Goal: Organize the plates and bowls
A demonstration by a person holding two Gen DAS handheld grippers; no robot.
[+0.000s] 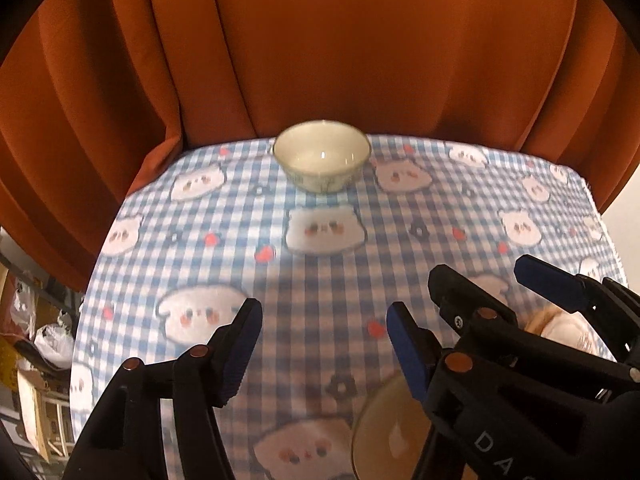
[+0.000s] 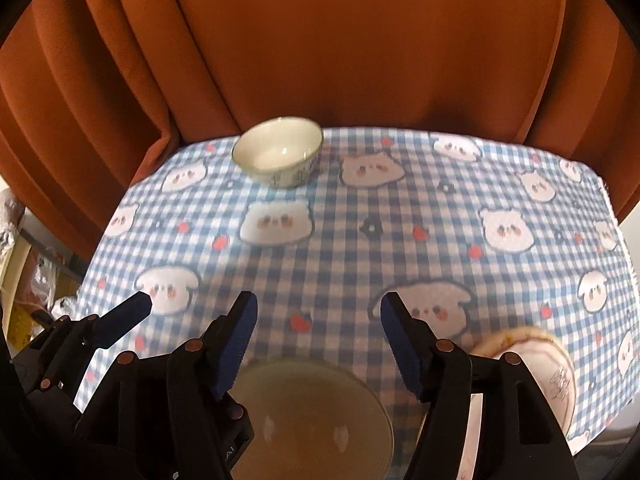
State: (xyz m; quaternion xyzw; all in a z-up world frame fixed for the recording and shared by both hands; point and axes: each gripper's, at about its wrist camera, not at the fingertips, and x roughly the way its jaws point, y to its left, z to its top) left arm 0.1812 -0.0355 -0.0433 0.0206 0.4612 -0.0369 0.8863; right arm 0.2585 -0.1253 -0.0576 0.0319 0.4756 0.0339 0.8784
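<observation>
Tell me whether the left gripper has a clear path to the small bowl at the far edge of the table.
Probably yes. The left gripper is open and holds nothing, and only bare checked tablecloth lies between it and the small bowl, which stands upright and alone in front of the orange curtain.

A home, by the look of it: the counter wears a blue checked cloth (image 1: pixel 320 280) printed with cartoon bears. Rust-orange curtains (image 1: pixel 320 60) hang behind (plastic bags (image 1: pixel 52 340) pile up lower left).
</observation>
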